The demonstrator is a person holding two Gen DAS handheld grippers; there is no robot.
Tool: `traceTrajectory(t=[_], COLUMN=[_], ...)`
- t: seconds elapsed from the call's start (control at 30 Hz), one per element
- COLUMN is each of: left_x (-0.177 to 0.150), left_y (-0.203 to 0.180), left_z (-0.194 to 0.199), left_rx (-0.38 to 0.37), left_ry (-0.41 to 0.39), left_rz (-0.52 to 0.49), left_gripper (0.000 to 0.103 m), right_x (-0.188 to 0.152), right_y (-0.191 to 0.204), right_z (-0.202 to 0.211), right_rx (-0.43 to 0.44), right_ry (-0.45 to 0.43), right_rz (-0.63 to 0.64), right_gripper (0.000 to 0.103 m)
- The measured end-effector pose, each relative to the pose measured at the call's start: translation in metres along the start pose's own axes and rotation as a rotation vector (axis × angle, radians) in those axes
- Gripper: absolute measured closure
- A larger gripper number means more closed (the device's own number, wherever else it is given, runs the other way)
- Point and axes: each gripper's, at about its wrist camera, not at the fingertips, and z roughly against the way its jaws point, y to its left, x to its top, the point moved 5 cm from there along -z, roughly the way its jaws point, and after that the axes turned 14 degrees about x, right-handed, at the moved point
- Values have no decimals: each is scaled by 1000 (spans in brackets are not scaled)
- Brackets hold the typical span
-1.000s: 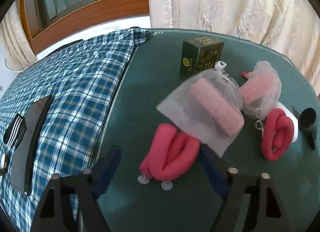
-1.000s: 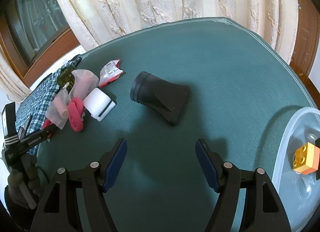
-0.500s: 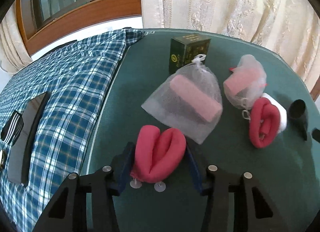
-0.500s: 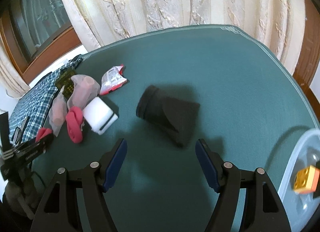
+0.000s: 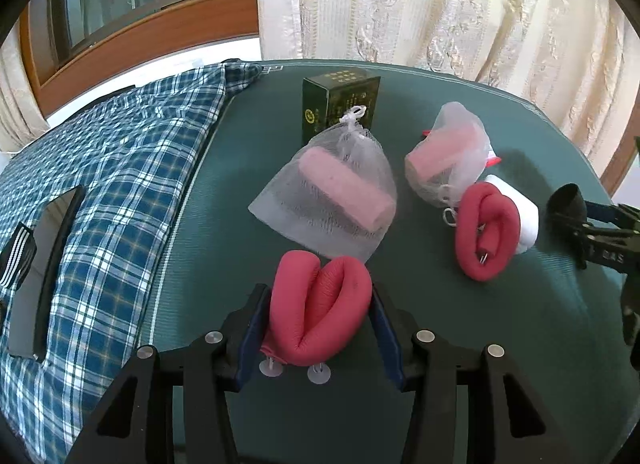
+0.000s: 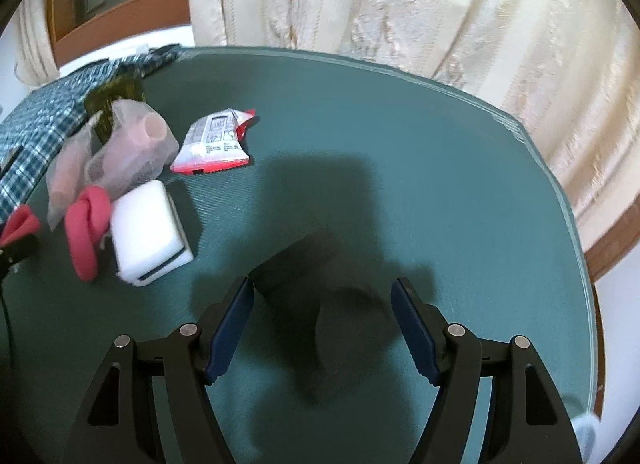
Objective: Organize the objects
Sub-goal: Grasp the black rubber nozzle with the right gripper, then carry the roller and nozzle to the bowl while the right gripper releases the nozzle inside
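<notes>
The left tongs (image 5: 318,318) clamp a folded pink foam roller (image 5: 318,306) on the green table (image 5: 248,168).

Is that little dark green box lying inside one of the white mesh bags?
No, the dark green box stands bare on the table behind the mesh bag, which holds a pink roll.

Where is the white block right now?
In the right wrist view the white block sits left of centre on the green table, touching the twisted pink roller, just below the red-and-white packet.

Pink foam roll (image 5: 320,308), teal table (image 5: 248,168), blue-and-white checked cloth (image 5: 120,168), dark green box (image 5: 340,104), cream curtain (image 5: 440,4).
</notes>
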Motion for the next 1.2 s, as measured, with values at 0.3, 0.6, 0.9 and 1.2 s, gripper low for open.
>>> traceTrajectory(t=[0.3,0.6,0.9,1.2], left_x=[0,-1,0,2], left_y=[-3,-17,-34,-52], left_z=[0,8,18,32], left_rx=[-20,-44,-67,-87], left_ry=[11,9,-4,-28], left_rz=[7,-10,-39,-76], left_gripper=[50,50,50,50], right_x=[-3,-16,-33,-49], right_y=[-9,-4,-4,-4], right_z=[-8,5,35,54], right_rx=[60,88,132,165], right_ry=[9,-30,-107,-153], right_rz=[-69,-149,-247,-302], right_gripper=[34,50,53,53])
